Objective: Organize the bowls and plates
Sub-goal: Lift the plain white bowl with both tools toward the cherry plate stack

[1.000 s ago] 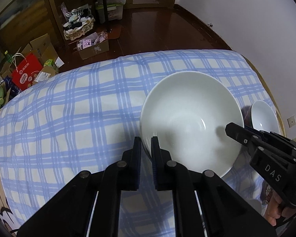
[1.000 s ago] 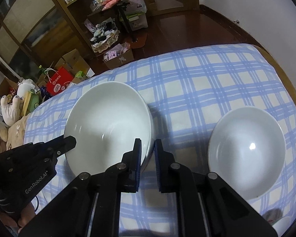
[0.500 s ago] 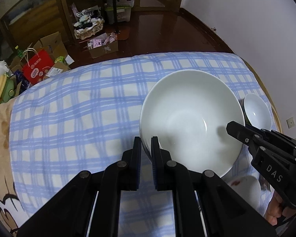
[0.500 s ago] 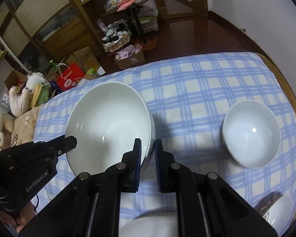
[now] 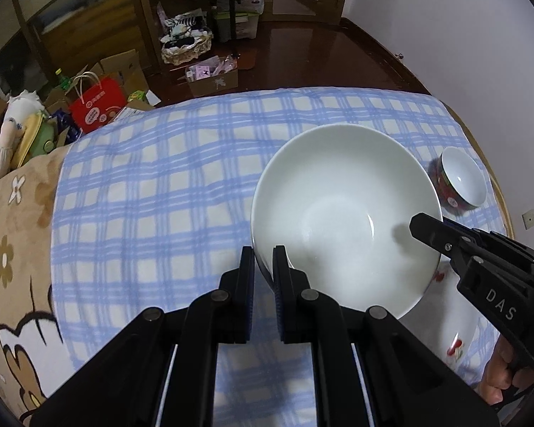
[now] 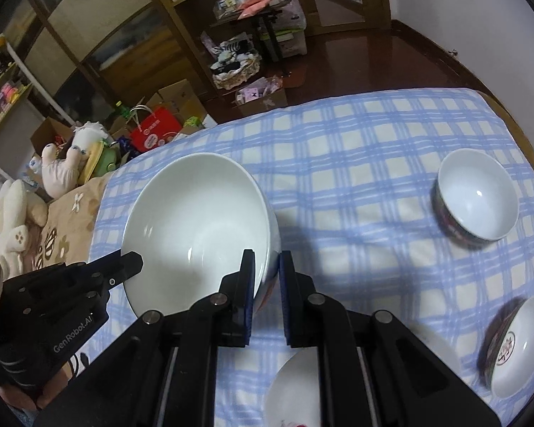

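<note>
Fingers pinched on large white bowl's rim

A blue-and-white checked cloth covers the worktop, with a tan flowered blanket beside it. Beyond, on the dark wooden floor, stand a red paper bag, cardboard boxes and a basket of clutter. Plush toys lie near wooden shelving.

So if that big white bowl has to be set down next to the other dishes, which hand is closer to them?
The right. Both grippers clamp opposite rims of the big white bowl, but the small bowls lie on the right gripper's side. The left gripper faces bare checked cloth. Probably both must move together.
</note>
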Motion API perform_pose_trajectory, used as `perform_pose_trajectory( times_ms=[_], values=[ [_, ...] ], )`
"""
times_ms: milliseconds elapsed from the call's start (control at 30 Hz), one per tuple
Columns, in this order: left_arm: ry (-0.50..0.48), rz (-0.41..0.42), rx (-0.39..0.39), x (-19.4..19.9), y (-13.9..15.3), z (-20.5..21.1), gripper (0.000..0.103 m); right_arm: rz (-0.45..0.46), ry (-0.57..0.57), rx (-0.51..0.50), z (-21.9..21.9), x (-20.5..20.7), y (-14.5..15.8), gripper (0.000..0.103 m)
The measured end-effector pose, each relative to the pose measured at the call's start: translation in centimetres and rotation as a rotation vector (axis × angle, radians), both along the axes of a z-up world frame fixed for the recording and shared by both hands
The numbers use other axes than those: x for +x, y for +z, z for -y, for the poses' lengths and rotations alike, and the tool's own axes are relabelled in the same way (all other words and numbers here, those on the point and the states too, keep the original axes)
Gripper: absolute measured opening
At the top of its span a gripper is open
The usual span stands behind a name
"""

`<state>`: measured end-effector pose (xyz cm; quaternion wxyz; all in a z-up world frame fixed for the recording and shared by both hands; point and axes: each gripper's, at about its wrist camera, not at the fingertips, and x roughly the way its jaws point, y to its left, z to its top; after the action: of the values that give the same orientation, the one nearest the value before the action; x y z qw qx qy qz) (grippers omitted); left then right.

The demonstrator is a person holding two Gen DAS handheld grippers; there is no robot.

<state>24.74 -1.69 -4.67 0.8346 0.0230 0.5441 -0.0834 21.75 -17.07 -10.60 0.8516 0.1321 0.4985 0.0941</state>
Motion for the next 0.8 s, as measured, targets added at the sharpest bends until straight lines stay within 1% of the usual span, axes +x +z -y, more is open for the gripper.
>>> perform_pose_trajectory(
  times_ms=[267,567,667,800],
  values=[
    [0.036,-0.001,-0.02,-2.6,0.3,-2.5,0.01,0.003,0.036,-0.022,-2.5,-2.0,0.6,0.014],
    [0.044,-0.026,-0.034,-4.7,-0.9,-3.9,0.01,-0.015,0.05,-0.042,-3.7,-3.8,0.1,0.014],
    [0.046,-0.034,-0.028,-5.2,-1.4,-4.2,0.01,-0.023,0.056,-0.047,-4.2,-4.3,-0.2,0.014],
    [0.044,-0.02,-0.007,-5.9,-1.9,-4.4,0.011,-0.036,0.062,-0.06,-4.8,-4.5,-0.7,0.014]
  ],
)
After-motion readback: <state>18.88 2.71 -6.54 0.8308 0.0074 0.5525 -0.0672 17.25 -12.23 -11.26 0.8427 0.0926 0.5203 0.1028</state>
